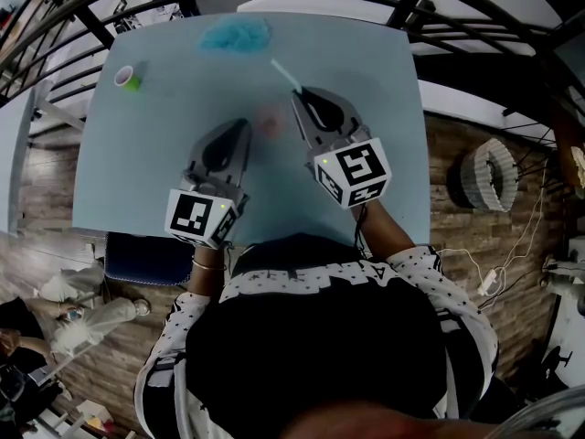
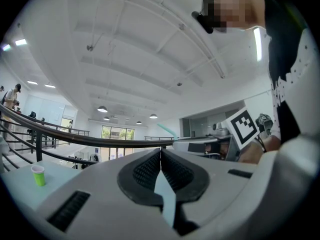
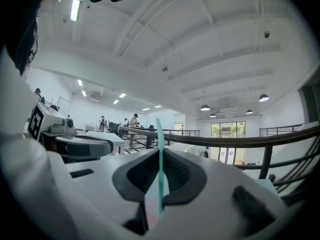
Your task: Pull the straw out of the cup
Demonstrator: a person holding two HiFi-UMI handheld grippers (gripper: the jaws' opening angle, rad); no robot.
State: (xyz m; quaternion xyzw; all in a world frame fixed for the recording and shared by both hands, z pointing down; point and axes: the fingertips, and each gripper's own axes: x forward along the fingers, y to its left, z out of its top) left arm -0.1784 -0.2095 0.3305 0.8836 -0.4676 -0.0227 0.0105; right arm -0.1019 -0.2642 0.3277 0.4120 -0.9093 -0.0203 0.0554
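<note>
Straw (image 1: pixel 284 73) end inside right hand-held gripper (image 1: pixel 299 96)

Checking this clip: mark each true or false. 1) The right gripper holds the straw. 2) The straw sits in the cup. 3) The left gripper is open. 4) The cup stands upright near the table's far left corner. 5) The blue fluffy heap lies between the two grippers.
1) True. The right gripper is shut on the straw, which sticks out past its jaws.
2) False. The straw is out; the cup stands well apart from it.
3) False. The left gripper has its jaws together, with nothing between them.
4) True. It stands upright on the table, at the far left.
5) False. The blue fluffy heap lies near the table's far edge, beyond both grippers.
</note>
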